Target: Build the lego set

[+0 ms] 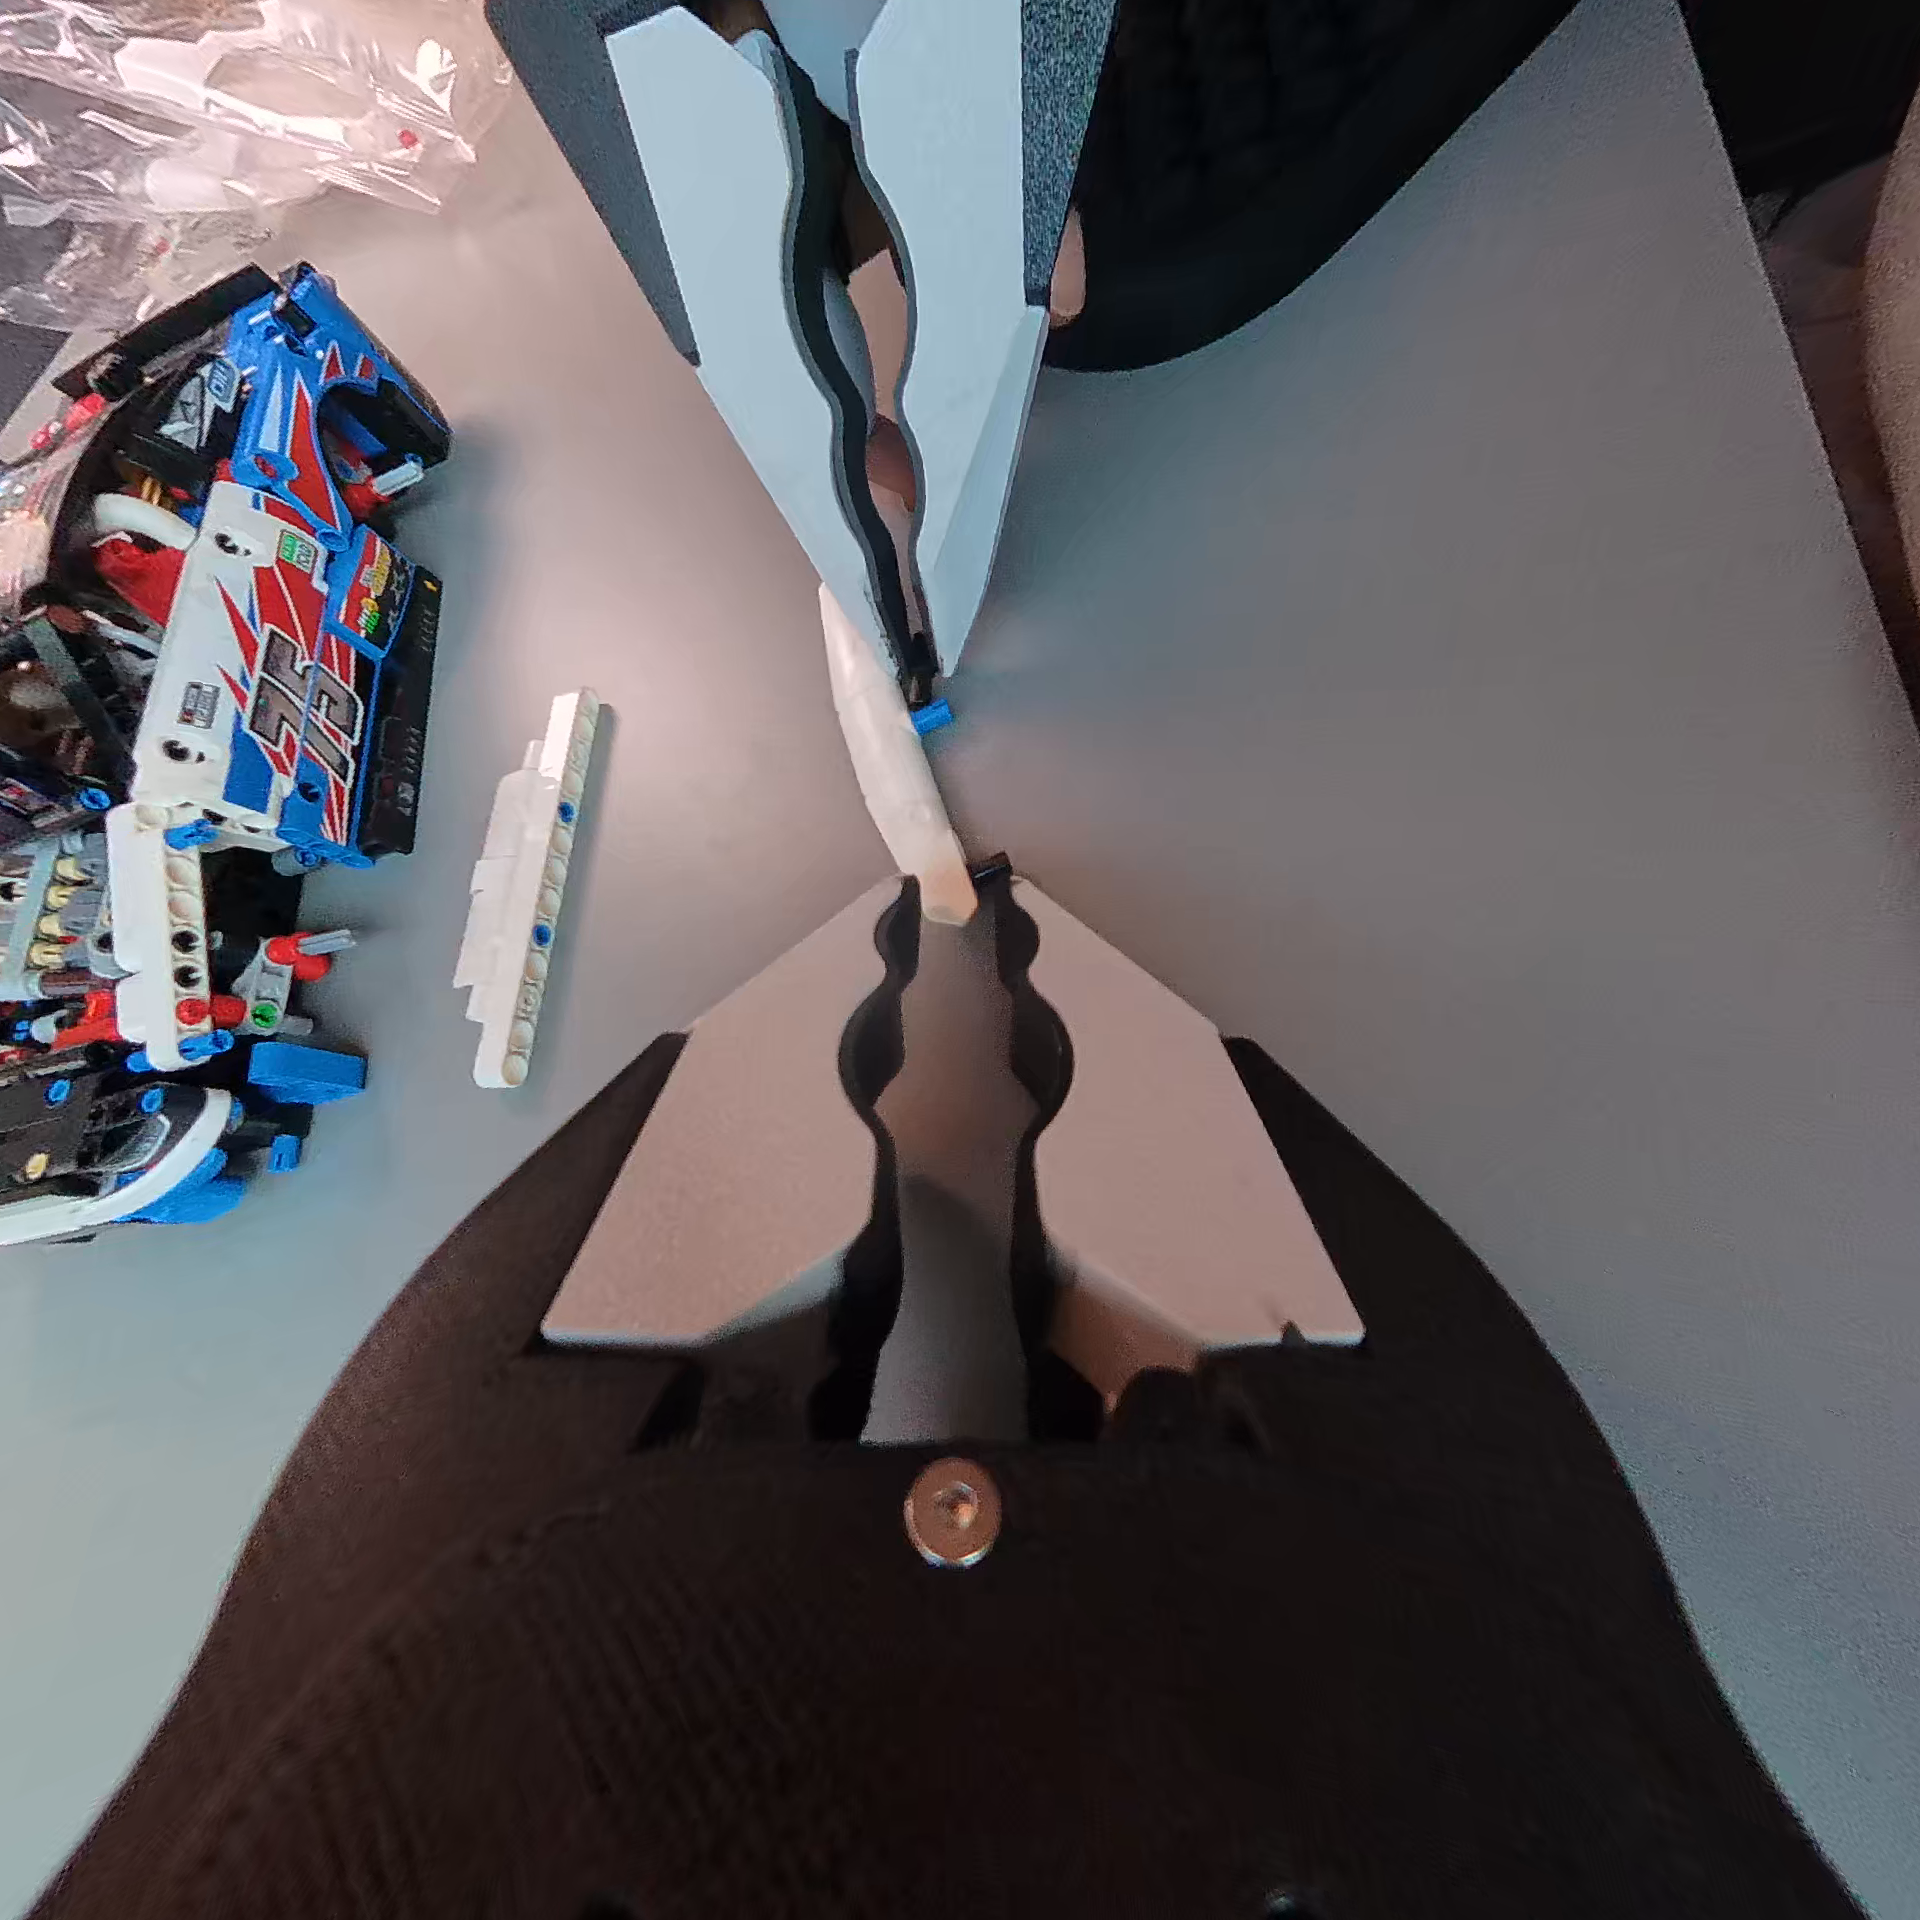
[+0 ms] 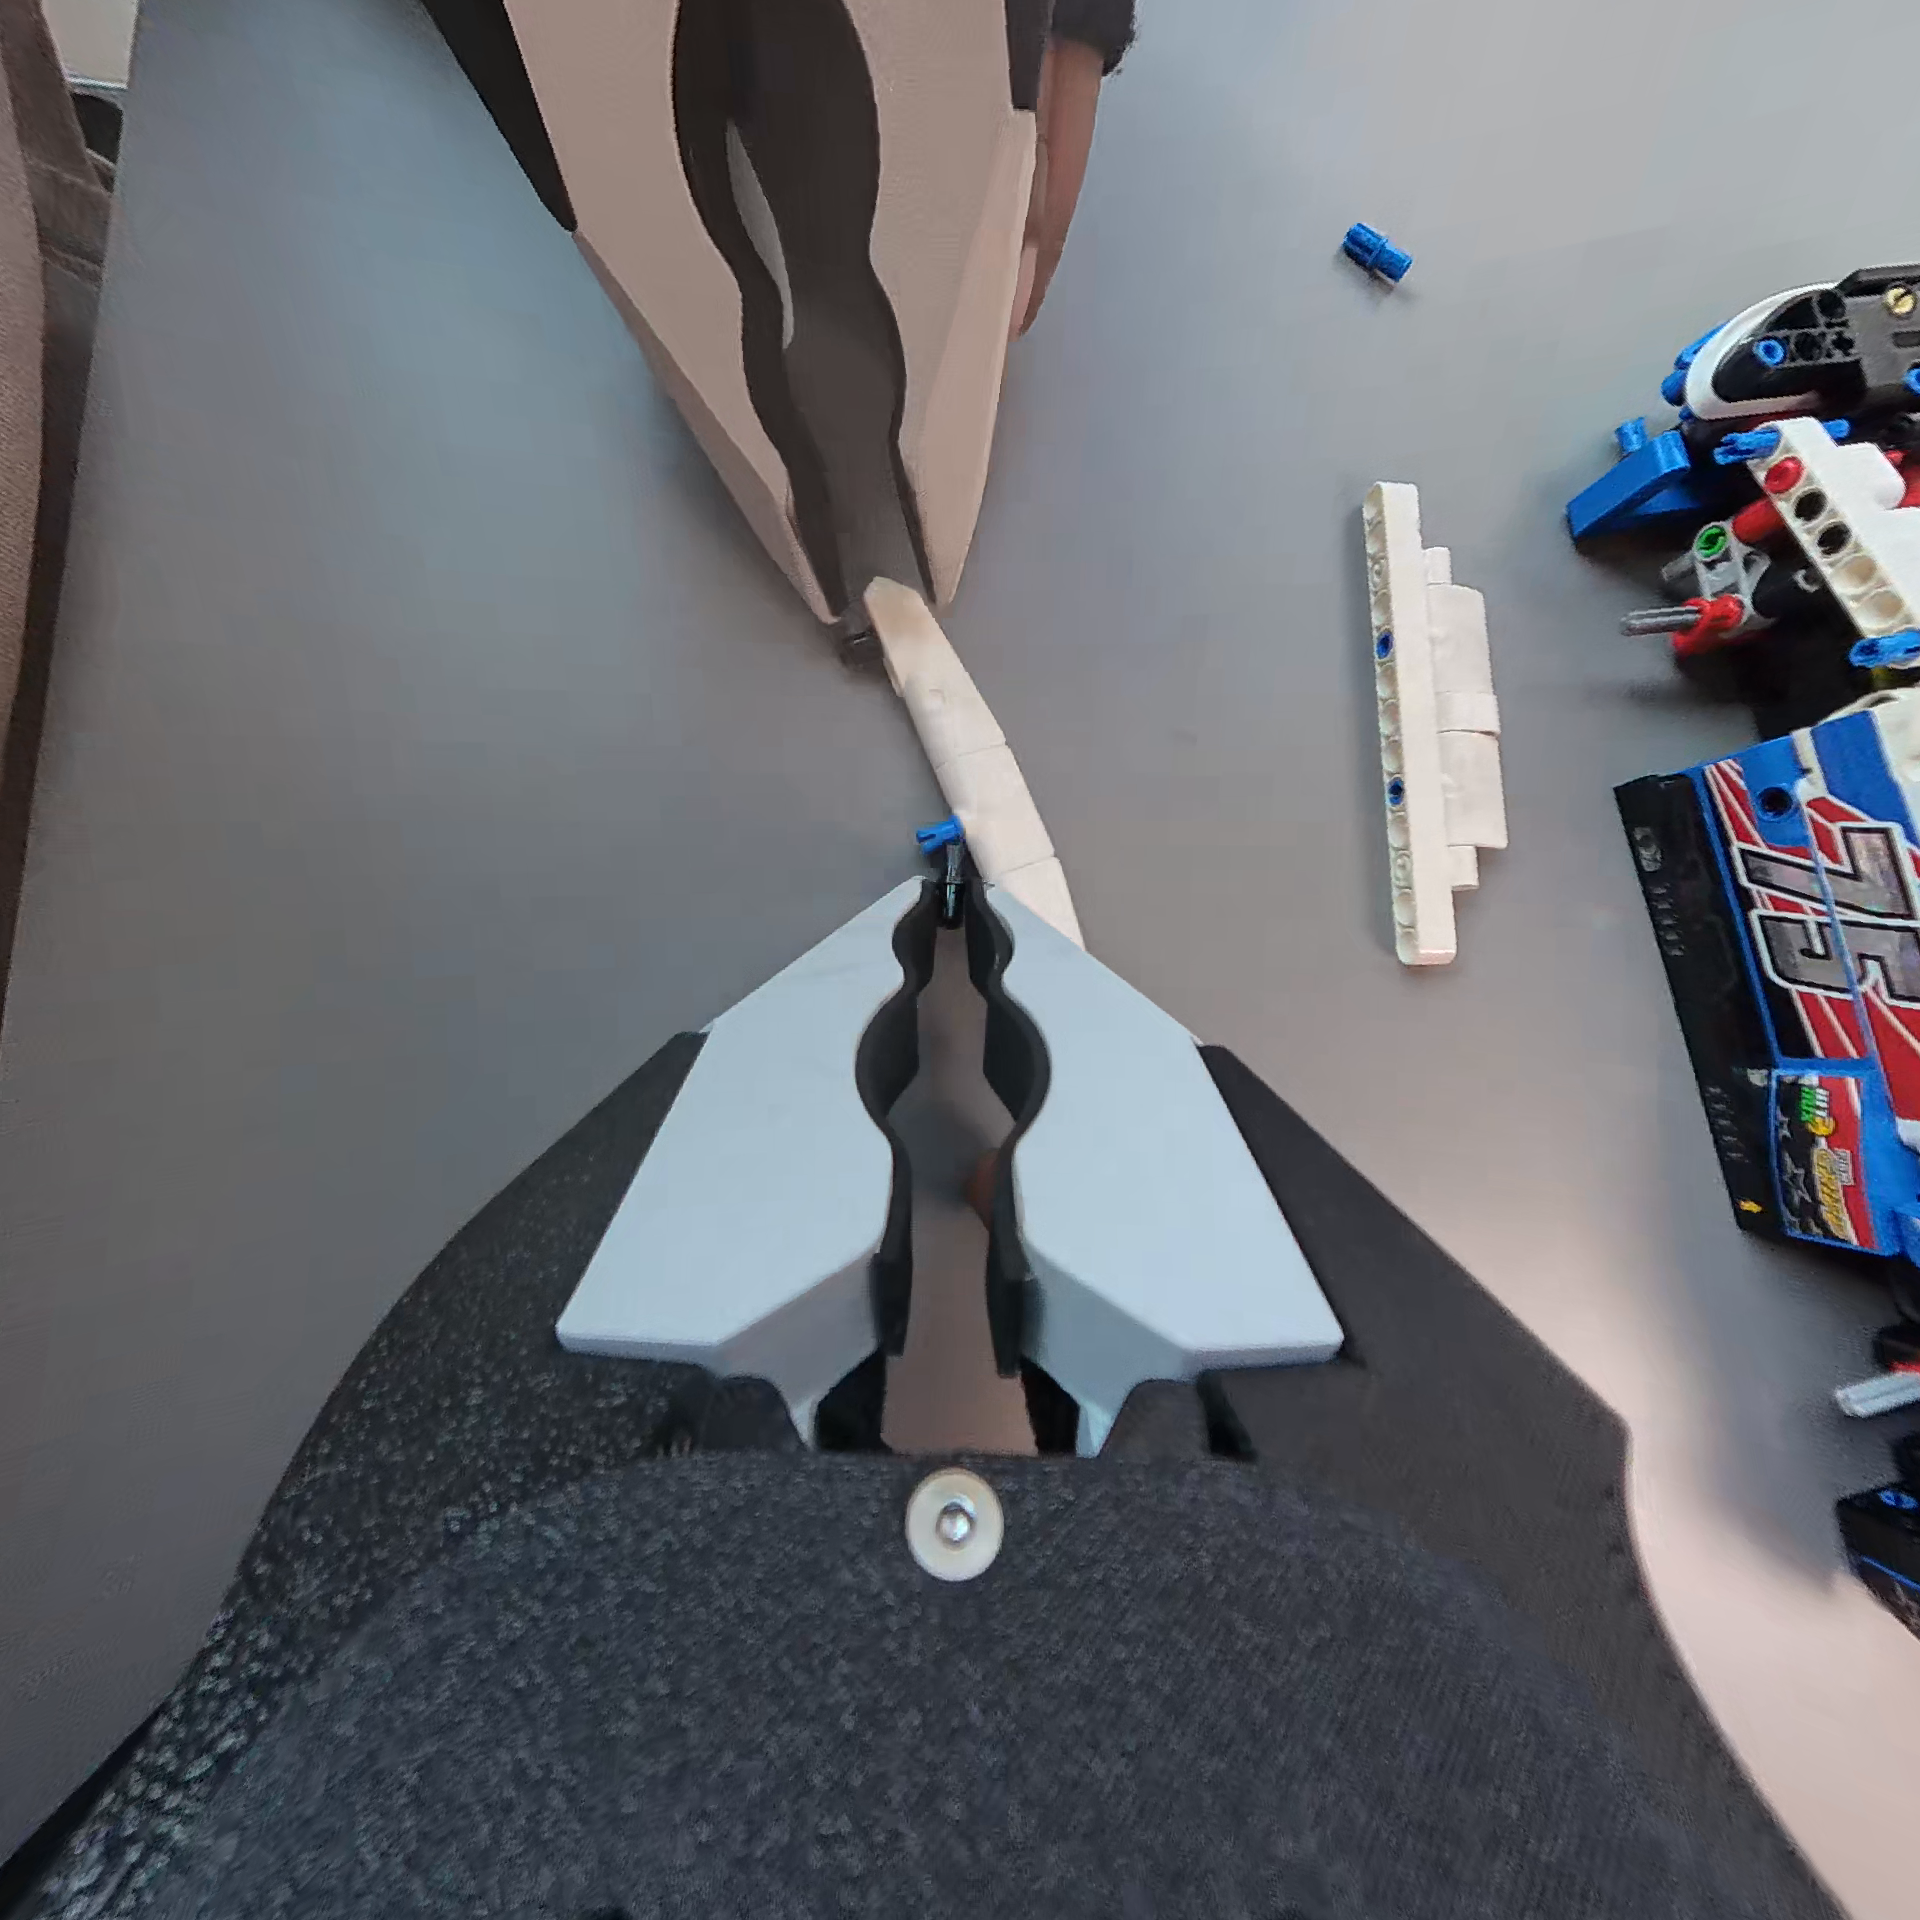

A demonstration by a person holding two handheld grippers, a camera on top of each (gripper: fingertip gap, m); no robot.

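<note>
Holding the white curved panel [image 1: 902, 774] mid-counter at its near tip, the left gripper [image 1: 951, 899] is clamped while the right gripper [image 2: 951, 899], closed on a black pin [image 2: 949, 896] at 12 o'clock, should drive it squarely.

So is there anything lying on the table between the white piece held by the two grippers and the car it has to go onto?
Yes: a second white beam assembly lies flat on the table, between the held white piece and the car. It touches neither. Lifting the piece over it should clear it.
</note>
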